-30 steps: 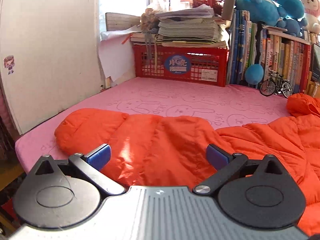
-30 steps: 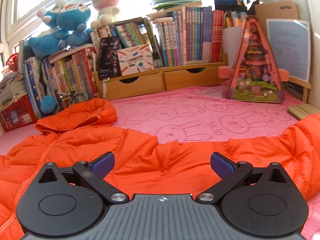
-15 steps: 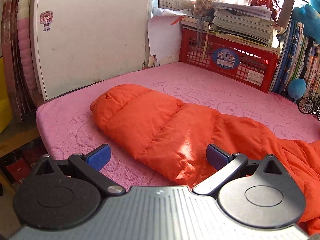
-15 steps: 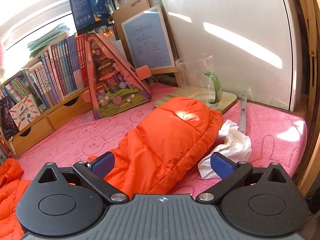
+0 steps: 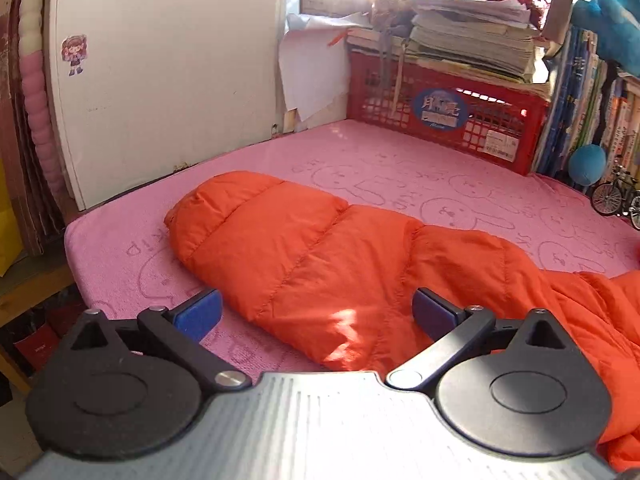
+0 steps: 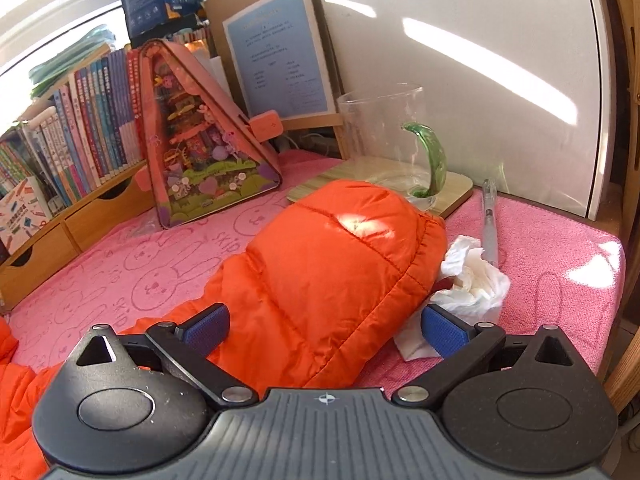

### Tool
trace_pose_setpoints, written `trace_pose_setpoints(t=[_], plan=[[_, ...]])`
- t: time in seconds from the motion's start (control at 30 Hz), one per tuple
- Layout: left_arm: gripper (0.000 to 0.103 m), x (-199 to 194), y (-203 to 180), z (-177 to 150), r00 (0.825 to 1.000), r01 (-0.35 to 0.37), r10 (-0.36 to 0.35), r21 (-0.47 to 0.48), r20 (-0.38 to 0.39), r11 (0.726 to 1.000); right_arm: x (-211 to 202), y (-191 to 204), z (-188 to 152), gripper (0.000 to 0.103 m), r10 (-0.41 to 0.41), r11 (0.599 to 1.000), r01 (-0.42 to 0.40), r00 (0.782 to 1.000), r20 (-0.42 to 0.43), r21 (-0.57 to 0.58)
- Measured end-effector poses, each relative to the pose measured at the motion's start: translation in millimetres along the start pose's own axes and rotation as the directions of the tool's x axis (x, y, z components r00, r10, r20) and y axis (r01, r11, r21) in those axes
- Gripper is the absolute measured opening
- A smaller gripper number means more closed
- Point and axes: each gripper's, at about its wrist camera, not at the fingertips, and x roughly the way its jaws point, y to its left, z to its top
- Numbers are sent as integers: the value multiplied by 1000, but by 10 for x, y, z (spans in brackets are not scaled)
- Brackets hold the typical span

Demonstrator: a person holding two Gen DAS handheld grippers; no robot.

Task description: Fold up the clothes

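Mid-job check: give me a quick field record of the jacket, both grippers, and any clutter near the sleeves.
garment: orange puffer jacket, spread on pink mat
left sleeve: lies flat, cuff near mat's edge
right sleeve: cuff beside tissue, close to glass jug on its board
left gripper: open, over left sleeve, holding nothing
right gripper: open, over right sleeve, holding nothing
other clutter: pen by the tissue
fold state: not started

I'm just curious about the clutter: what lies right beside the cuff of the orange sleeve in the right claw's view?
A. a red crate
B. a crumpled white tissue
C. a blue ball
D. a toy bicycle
B: a crumpled tissue lies against the sleeve's cuff, just ahead of the open right claw.
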Motion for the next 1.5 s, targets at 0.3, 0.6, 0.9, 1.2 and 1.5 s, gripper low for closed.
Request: trace_pose_setpoints(t=[0.3,0.6,0.9,1.2,1.5], plan=[[103,-706,-986,85,917,343,-396,405,54,848,-696,1190,-346,103,390,809,-397,914,-111,-433],[103,-21,-1935,262,844,508,-523,487,-117,710,46,2276,-329,103,408,712,-486,874,-265,-507],[103,587,-2322,259,793,603,-525,515,-309,609,629,2492,-421,103,402,676,-566,820,-407,-472],[103,740,-2370,377,727,687,-586,406,-358,603,791,2632,-231,103,475,662,-644,756,-450,-383],[103,840,-2415,461,682,731,-571,429,-456,530,847,2793,-134,103,453,603,-666,739,-499,-439]])
